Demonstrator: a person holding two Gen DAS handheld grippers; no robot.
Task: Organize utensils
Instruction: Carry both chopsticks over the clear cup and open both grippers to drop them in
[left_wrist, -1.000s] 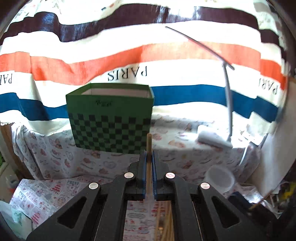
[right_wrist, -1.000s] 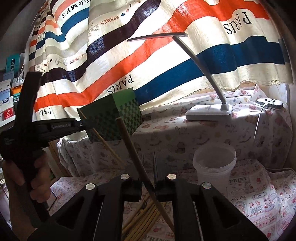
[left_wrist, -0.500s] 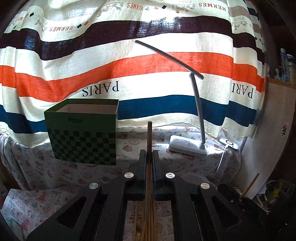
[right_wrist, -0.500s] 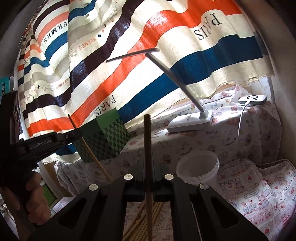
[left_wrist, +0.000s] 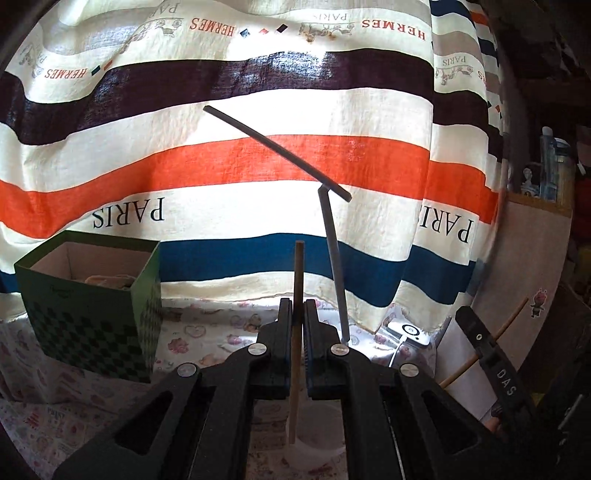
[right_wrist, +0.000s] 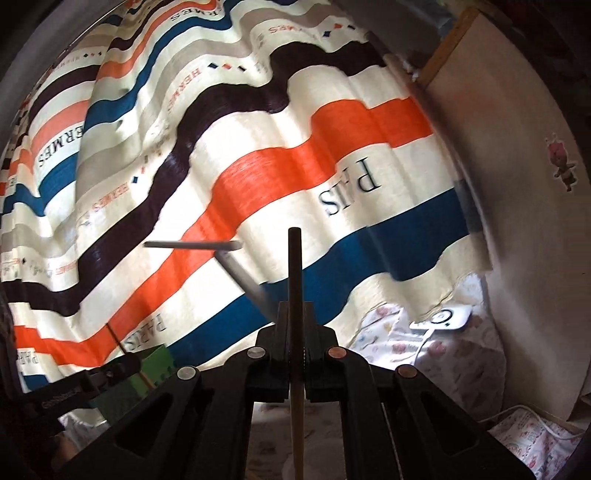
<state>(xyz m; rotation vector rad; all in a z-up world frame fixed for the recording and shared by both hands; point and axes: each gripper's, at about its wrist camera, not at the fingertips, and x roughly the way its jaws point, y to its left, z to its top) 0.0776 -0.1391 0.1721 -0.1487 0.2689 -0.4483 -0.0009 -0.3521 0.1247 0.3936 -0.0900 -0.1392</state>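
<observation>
My left gripper (left_wrist: 298, 310) is shut on a light wooden chopstick (left_wrist: 296, 332) that stands upright between its fingers; the lower end hangs just over a white plastic cup (left_wrist: 317, 448) below. My right gripper (right_wrist: 295, 314) is shut on a darker wooden chopstick (right_wrist: 295, 280), also upright. The right gripper (left_wrist: 491, 365) with its stick shows at the right of the left wrist view. The left gripper (right_wrist: 88, 380) with its stick shows at the lower left of the right wrist view.
A green checkered box (left_wrist: 96, 306) stands open at the left on the printed cloth (left_wrist: 207, 339). A desk lamp (left_wrist: 332, 236) rises behind the grippers, a white charger pad (left_wrist: 408, 330) beside it. A striped curtain (left_wrist: 258, 166) hangs behind. A wall (right_wrist: 517, 221) is at the right.
Both grippers have swung right and tilted upward with their chopsticks. The green box has slid to the left of view, and the white cup now lies under the left gripper.
</observation>
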